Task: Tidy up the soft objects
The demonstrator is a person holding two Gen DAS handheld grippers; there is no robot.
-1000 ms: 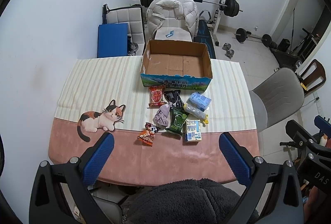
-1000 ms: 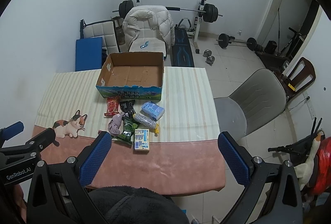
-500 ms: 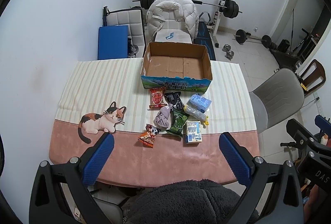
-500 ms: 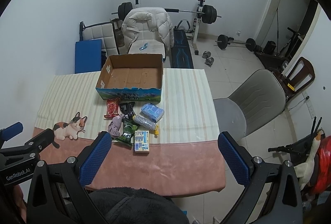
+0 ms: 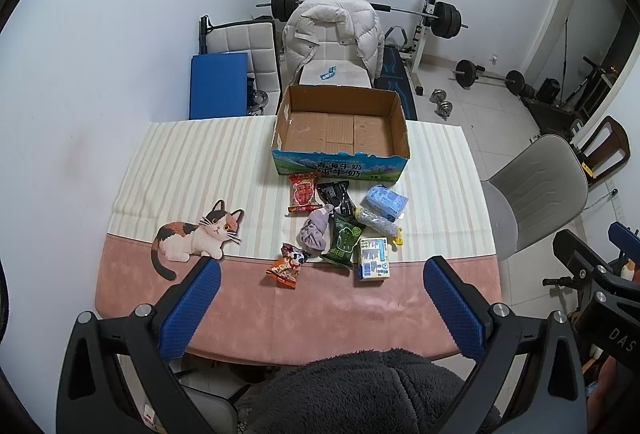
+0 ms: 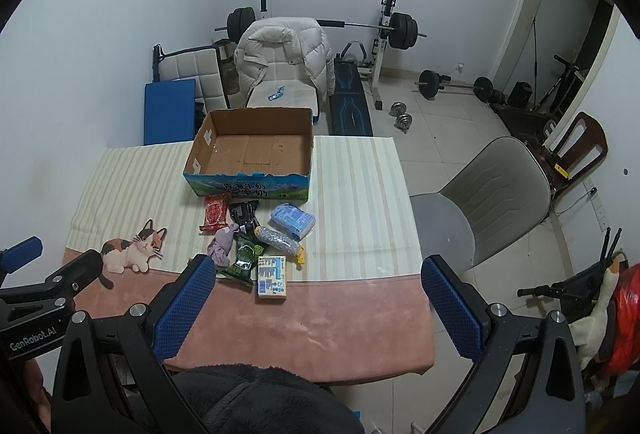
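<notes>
Showing orange snack packet (image 5: 287,266) leftward only.

The pink near strip of the table (image 5: 328,318) lies bare. Beyond it, packets (image 5: 344,238) cluster tightly before the open cardboard box (image 5: 340,169), whose near wall blocks a low approach.

The open brown cardboard box (image 5: 340,131) looked matt and papery inside, with a glossier printed blue-green front. The cloth-covered table (image 5: 192,161) showed matt striped cream fabric and a mottled pink band. The crumpled grey-purple cloth bundle (image 5: 314,232) was soft and dull beside the shiny green foil snack packet (image 5: 343,240) and glossy red wrapper (image 5: 304,191). The textured blue rubbery finger pads (image 6: 182,308) sat on matt black plastic arms with bright metal screws.
</notes>
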